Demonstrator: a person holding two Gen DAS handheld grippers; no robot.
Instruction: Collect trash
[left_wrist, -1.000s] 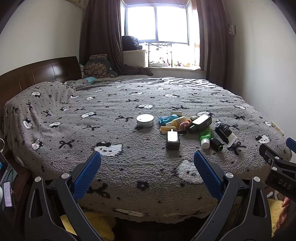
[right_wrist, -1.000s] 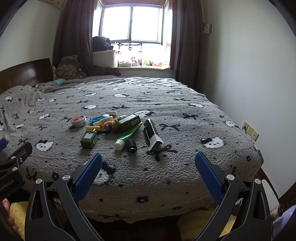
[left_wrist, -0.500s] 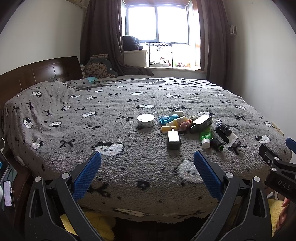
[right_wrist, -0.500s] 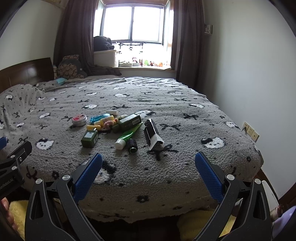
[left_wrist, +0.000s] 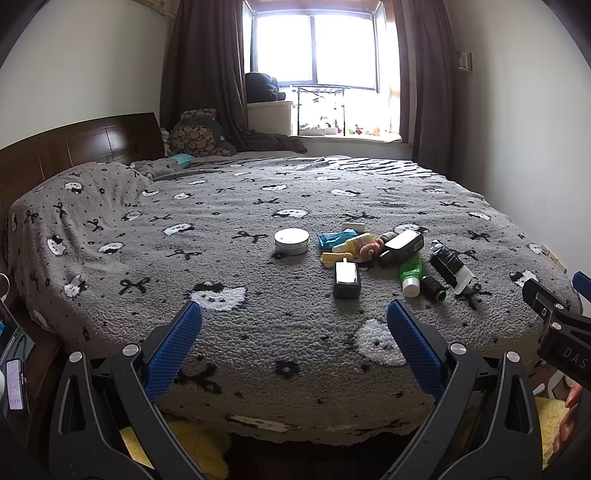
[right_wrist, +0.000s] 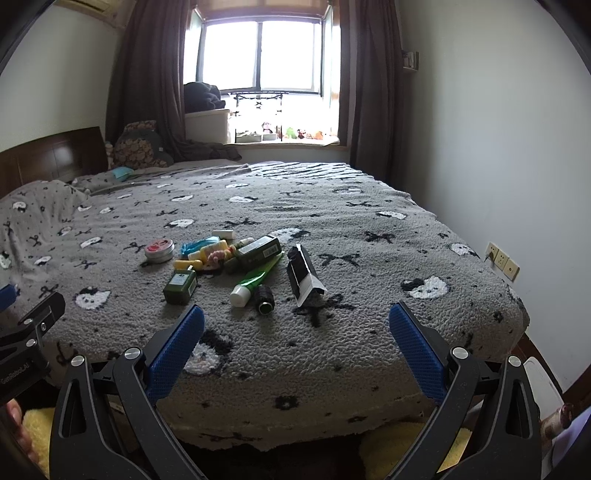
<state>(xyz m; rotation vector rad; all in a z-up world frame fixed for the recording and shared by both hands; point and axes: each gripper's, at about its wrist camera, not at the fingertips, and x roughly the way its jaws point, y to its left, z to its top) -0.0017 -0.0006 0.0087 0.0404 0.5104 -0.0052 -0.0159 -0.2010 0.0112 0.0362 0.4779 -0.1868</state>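
On the grey patterned blanket (left_wrist: 229, 258) that covers the bed, a cluster of small trash items lies right of centre, well beyond both grippers. At the cluster's left edge sits a round tin (left_wrist: 291, 241) (right_wrist: 159, 249), a little apart from the rest. Just right of it, a blue wrapper (left_wrist: 334, 238) (right_wrist: 197, 244) and a yellow bottle (left_wrist: 356, 242) (right_wrist: 212, 252) touch each other, with a small white bar (left_wrist: 353, 226) (right_wrist: 223, 233) just beyond them on the far side. Nearer the camera, a dark green box (left_wrist: 346, 279) (right_wrist: 180, 287) lies flat on its own. A second dark box (left_wrist: 403, 244) (right_wrist: 260, 248) rests tilted over the pile's middle, and a green tube (left_wrist: 410, 272) (right_wrist: 255, 280) with a white cap points toward the near edge beneath it. Beside the cap lies a small black cylinder (left_wrist: 433, 287) (right_wrist: 263, 297), and at the right end a black and white tube (left_wrist: 450, 266) (right_wrist: 303, 275) lies diagonally. The left gripper (left_wrist: 293, 325) hovers at the near edge of the bed with its blue pads (left_wrist: 175, 345) spread wide, holding nothing. The right gripper (right_wrist: 295, 326) hangs likewise at the near edge, released and empty, its pads (right_wrist: 415, 350) set far apart. Far behind the bed, a bright window (left_wrist: 314, 44) (right_wrist: 258, 55) stands between dark curtains (left_wrist: 207, 74) (right_wrist: 151, 74).
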